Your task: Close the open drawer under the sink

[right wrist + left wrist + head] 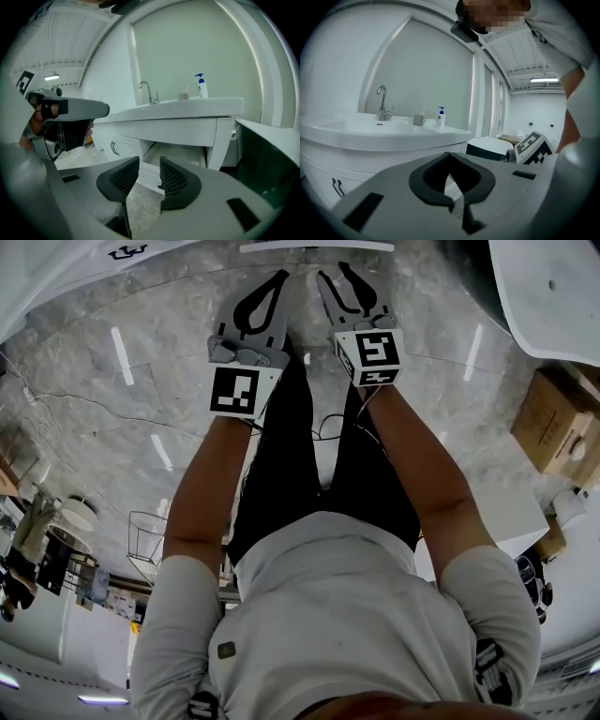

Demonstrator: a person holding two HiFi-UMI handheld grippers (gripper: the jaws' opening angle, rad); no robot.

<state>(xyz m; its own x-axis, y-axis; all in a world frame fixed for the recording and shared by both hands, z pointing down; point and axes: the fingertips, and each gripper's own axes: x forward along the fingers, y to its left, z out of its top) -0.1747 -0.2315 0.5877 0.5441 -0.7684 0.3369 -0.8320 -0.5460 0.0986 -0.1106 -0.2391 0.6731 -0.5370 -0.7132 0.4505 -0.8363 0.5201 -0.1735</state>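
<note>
The person stands over a grey marble floor, both arms stretched forward, a gripper in each hand, side by side. The left gripper is closed: its black pads meet at the tips and hold nothing in the hollow between them. The right gripper stands partly open, its ribbed pads apart with a clear gap, and nothing is clamped there.

Ahead of them is a white sink on a white cabinet. The drawer sits directly under the sink top, toward the cabinet's right end, and is pulled well out so its pale inside is open to view. Its white front panel shows just past the right gripper's jaws, through the gap, with no contact I can make out. To the drawer's left a dark handle is fixed on a closed cabinet front.

Along the sink's back edge stand a chrome faucet, a small cup and, nearest the right end, a pump bottle.
</note>
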